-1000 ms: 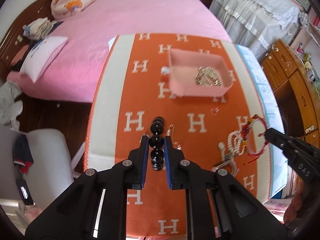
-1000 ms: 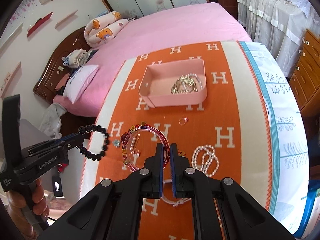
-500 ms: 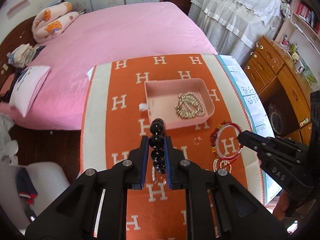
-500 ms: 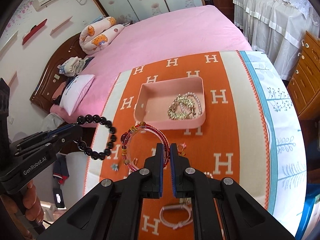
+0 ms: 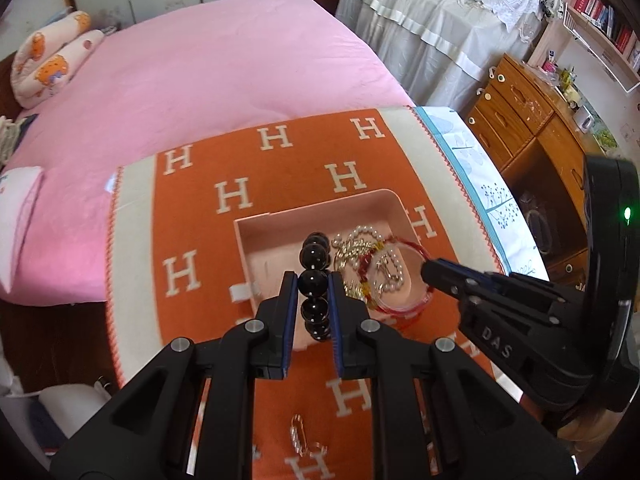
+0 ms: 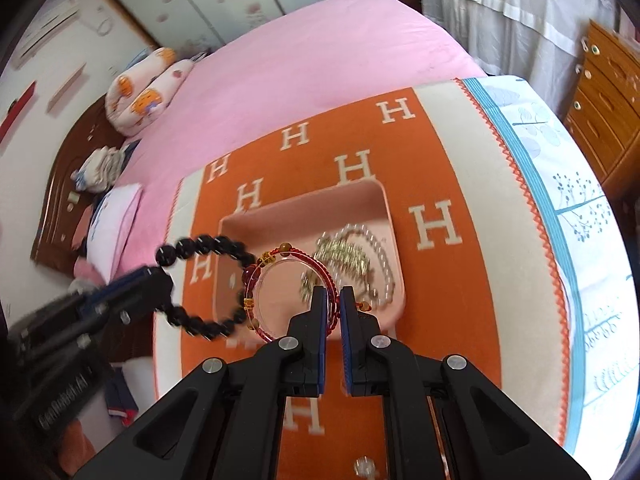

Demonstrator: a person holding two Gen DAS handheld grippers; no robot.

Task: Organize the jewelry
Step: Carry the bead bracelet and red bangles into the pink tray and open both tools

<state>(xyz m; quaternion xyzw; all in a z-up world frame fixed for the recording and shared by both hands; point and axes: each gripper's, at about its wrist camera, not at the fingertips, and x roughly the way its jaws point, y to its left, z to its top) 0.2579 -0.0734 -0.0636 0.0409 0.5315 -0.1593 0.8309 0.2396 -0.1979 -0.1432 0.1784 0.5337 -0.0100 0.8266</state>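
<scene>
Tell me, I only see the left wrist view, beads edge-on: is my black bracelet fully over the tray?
Observer: No. In the right wrist view the black bracelet hangs as an open loop straddling the tray at its left wall, partly over the blanket.
Operator: And the red bangle?
Observer: The red bangle has its near rim pinched in the right gripper jaws, and its ring lies over the tray's inside.
</scene>
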